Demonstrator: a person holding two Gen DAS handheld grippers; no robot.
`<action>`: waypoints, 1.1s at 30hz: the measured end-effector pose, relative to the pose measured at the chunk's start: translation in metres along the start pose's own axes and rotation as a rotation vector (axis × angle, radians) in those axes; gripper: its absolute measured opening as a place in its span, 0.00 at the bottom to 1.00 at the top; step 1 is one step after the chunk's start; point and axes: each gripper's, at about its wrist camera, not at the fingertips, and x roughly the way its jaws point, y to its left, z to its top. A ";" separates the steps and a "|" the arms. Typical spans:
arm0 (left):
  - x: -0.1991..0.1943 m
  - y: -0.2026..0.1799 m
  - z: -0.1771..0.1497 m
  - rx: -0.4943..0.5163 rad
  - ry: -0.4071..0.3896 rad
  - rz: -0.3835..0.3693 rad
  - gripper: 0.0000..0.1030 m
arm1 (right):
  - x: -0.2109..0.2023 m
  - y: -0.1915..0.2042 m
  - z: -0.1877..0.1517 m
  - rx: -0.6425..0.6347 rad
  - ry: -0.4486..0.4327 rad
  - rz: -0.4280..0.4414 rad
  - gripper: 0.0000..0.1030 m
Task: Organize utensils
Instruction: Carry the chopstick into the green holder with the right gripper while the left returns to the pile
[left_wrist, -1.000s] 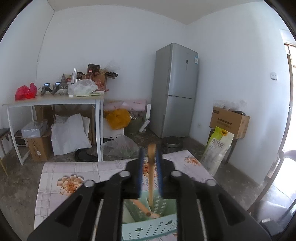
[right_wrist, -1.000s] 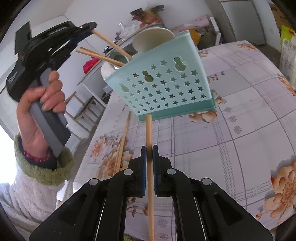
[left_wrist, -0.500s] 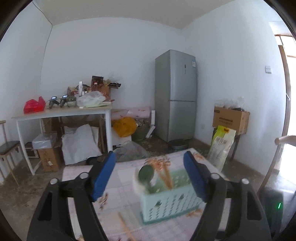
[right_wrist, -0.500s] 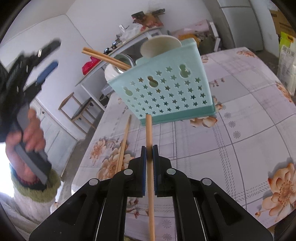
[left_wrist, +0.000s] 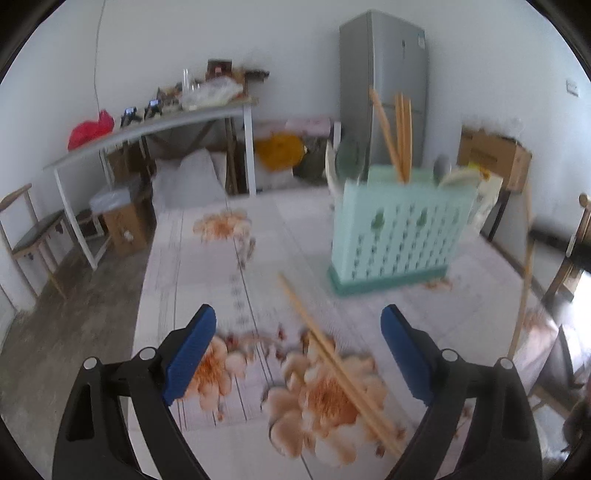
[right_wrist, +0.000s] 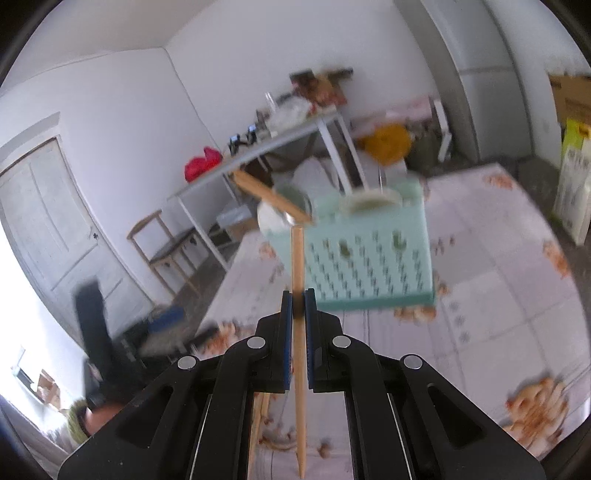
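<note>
A mint-green perforated utensil basket (left_wrist: 400, 230) stands on the floral table and holds several wooden chopsticks (left_wrist: 397, 133), spoons and a white bowl. A loose wooden chopstick (left_wrist: 332, 358) lies on the tablecloth between the fingers of my left gripper (left_wrist: 299, 350), which is open and empty above it. My right gripper (right_wrist: 298, 314) is shut on a wooden chopstick (right_wrist: 298, 295), held upright in front of the basket (right_wrist: 369, 258). That chopstick also shows at the right edge of the left wrist view (left_wrist: 522, 295).
The table (left_wrist: 184, 258) has a floral cloth, its left edge dropping to the floor. Behind stand a white side table (left_wrist: 147, 125) with clutter, a grey fridge (left_wrist: 384, 85), cardboard boxes (left_wrist: 491, 155) and a chair (left_wrist: 29, 229).
My left gripper let go of its chopstick into the basket, opened wide, drew back and dropped low over the loose chopstick. My right gripper rose with its chopstick still held.
</note>
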 end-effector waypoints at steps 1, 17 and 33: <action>0.003 0.000 -0.003 -0.004 0.013 -0.001 0.86 | -0.003 0.002 0.005 -0.012 -0.016 -0.002 0.04; 0.016 0.015 -0.019 -0.081 0.090 0.019 0.87 | -0.023 0.043 0.145 -0.248 -0.311 -0.015 0.04; 0.023 0.030 -0.029 -0.107 0.128 0.041 0.87 | 0.080 -0.017 0.132 -0.202 -0.172 -0.143 0.06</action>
